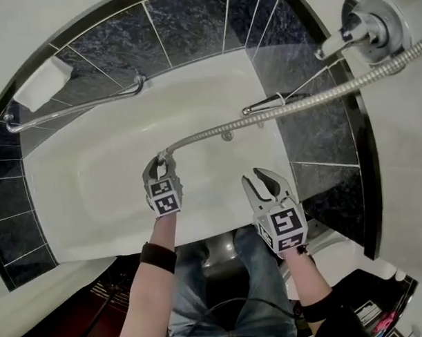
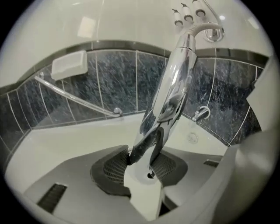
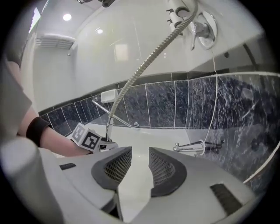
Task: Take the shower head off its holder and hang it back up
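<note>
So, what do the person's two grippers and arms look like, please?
Both the left gripper and the right gripper have pale grey bodies, curved jaws with dark cross-hatched pads, and a cube with black-and-white square markers. Each forearm is bare, with a dark wristband; no sleeves show.
</note>
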A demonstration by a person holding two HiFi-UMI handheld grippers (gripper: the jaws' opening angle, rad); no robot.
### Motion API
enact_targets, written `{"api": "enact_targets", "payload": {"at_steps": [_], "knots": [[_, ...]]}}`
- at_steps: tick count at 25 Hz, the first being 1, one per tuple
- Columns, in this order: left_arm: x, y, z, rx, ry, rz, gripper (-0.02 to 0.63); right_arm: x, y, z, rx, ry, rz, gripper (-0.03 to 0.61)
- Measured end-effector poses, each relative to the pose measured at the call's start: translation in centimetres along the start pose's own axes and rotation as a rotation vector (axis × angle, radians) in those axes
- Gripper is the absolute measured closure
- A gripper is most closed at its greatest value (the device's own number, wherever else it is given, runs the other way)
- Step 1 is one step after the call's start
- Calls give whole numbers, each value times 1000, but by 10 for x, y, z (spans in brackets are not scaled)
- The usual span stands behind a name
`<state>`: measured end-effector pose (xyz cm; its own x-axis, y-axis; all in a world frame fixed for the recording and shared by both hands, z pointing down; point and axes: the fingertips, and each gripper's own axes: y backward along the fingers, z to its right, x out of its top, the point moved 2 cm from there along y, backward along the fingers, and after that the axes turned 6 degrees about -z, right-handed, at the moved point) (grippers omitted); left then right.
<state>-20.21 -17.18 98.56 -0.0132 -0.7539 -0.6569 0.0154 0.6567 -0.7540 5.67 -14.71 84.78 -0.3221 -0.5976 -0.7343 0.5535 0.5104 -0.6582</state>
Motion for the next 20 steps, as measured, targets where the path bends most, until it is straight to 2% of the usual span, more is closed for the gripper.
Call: {"api": "enact_targets", "payload": {"at_steps": [4, 9, 14, 20], "knots": [[38, 81, -66, 93, -30, 17, 480, 48, 33, -32, 11, 39, 6, 445], [106, 194, -129, 196, -73, 55, 480, 115, 83, -75, 46, 101, 23, 458], [193, 311, -171, 260, -102, 173, 522, 188, 126, -115, 96, 162, 73, 490], [261, 416, -210, 354, -137, 288, 535, 251, 175, -143, 117, 215, 143, 499]]}}
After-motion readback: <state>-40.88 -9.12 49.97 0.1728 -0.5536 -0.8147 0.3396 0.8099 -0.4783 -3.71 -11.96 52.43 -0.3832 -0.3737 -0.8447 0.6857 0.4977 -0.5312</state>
